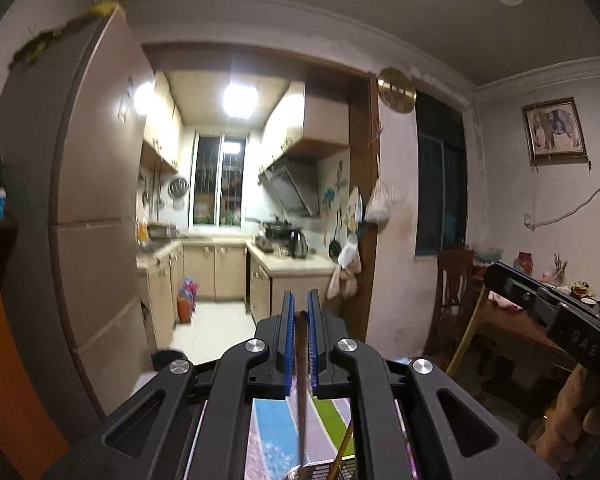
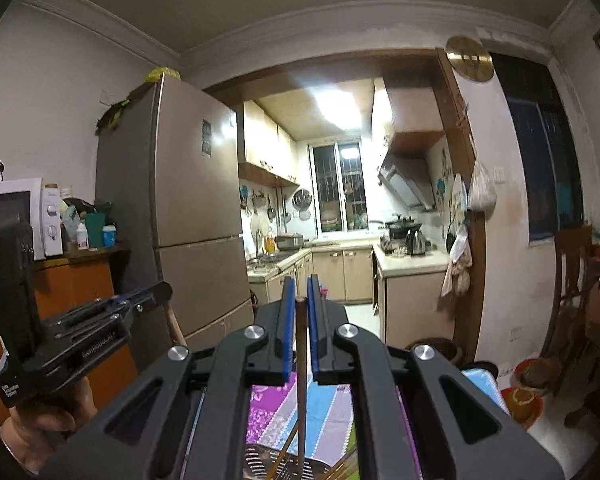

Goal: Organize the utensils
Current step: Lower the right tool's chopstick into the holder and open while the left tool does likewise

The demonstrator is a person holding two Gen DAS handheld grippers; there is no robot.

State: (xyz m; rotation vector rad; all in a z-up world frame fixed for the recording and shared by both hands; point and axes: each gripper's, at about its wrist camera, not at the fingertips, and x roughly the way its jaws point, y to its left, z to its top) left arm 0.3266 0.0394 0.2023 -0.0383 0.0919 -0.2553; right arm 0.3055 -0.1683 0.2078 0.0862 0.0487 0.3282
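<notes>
My left gripper (image 1: pixel 301 314) is clamped on a thick brown stick (image 1: pixel 301 344); my right gripper (image 2: pixel 300 300) pinches a thin chopstick (image 2: pixel 300 360). Both utensils hang down toward a perforated metal holder (image 2: pixel 260 458), where other chopsticks (image 2: pixel 280 456) lean, over a striped colourful mat (image 2: pixel 268 408). Beyond stand the fridge (image 2: pixel 188 184) to the left and a wooden table (image 1: pixel 512 328) to the right, then the lit kitchen counter (image 2: pixel 412 260) with a kettle (image 2: pixel 415 242).
</notes>
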